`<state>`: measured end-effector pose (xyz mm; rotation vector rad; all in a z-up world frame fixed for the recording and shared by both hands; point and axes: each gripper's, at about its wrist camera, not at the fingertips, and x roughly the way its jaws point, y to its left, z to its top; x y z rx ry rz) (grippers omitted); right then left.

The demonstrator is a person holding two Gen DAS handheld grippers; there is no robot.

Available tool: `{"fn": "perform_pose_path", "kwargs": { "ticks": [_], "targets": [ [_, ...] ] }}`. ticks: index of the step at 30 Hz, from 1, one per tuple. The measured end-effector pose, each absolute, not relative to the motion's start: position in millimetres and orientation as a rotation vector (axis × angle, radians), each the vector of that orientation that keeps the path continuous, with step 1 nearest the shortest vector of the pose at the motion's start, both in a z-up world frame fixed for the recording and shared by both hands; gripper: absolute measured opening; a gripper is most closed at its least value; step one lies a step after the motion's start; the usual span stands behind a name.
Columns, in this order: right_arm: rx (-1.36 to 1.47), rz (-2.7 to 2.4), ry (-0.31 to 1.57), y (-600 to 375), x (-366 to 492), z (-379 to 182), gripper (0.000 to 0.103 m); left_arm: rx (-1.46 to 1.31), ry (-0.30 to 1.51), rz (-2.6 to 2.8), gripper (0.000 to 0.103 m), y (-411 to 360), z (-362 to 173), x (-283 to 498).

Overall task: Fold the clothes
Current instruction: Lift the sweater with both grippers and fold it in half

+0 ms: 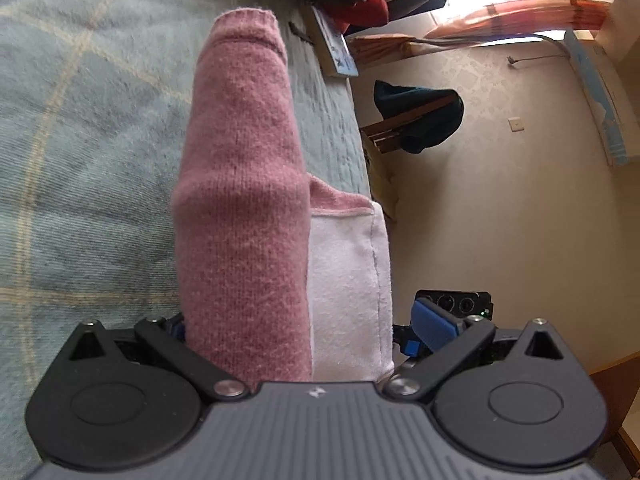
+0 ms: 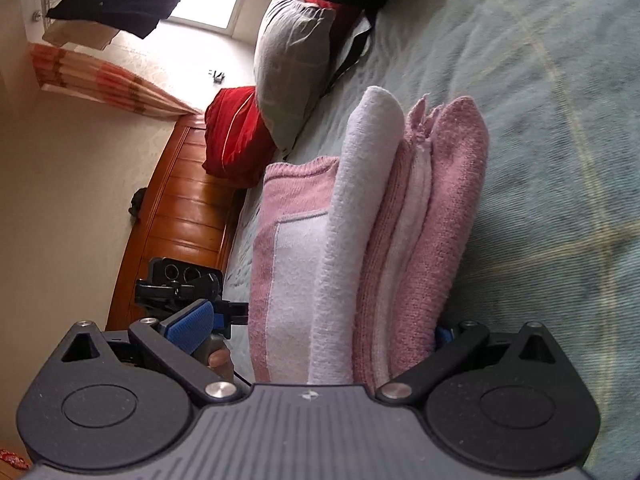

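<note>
A folded pink and white knit garment (image 1: 244, 208) lies on the blue-green checked bedspread (image 1: 80, 160) near the bed's edge. My left gripper (image 1: 308, 320) is open and straddles one end of the bundle. Its blue pad (image 1: 434, 326) stands just off the white layer, and the other finger is hidden behind the pink knit. From the opposite end, the same stacked garment (image 2: 400, 220) sits between the jaws of my right gripper (image 2: 316, 328), also open. One blue pad (image 2: 192, 326) is clear of the cloth; the far finger touches the pink side.
A grey pillow (image 2: 292, 64), a red cloth (image 2: 236, 132) and a wooden headboard (image 2: 184, 216) lie beyond the bundle. A book (image 1: 336, 48) rests at the bed's edge. Dark clothing hangs on a chair (image 1: 420, 116). A hand (image 2: 220, 360) holds the other gripper.
</note>
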<state>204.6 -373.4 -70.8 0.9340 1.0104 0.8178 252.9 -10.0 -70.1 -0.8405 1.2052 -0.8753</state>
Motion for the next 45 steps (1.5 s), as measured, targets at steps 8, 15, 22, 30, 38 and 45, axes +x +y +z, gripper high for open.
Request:
{"fn": "perform_pose_path", "kwargs": {
  "ticks": [8, 15, 22, 30, 38, 45],
  "targets": [
    [0.886, 0.868, 1.036, -327, 205, -52, 0.103, -0.851, 1.138, -0.846, 0.101, 56, -52, 233],
    [0.808, 0.945, 1.089, -251, 218, -35, 0.103, -0.889, 1.070, -0.775, 0.101, 140, -44, 210],
    [0.737, 1.043, 1.171, -148, 243, -31, 0.103, -0.939, 1.022, -0.652, 0.101, 226, -44, 198],
    [0.685, 1.174, 1.242, -24, 269, -30, 0.103, -0.940, 0.956, -0.491, 0.101, 329, -29, 190],
    [0.623, 1.292, 1.302, 89, 283, -29, 0.103, -0.920, 0.894, -0.352, 0.101, 415, -21, 186],
    [0.571, 1.360, 1.323, 172, 289, -27, 0.103, -0.901, 0.885, -0.241, 0.101, 474, -21, 193]
  ]
}}
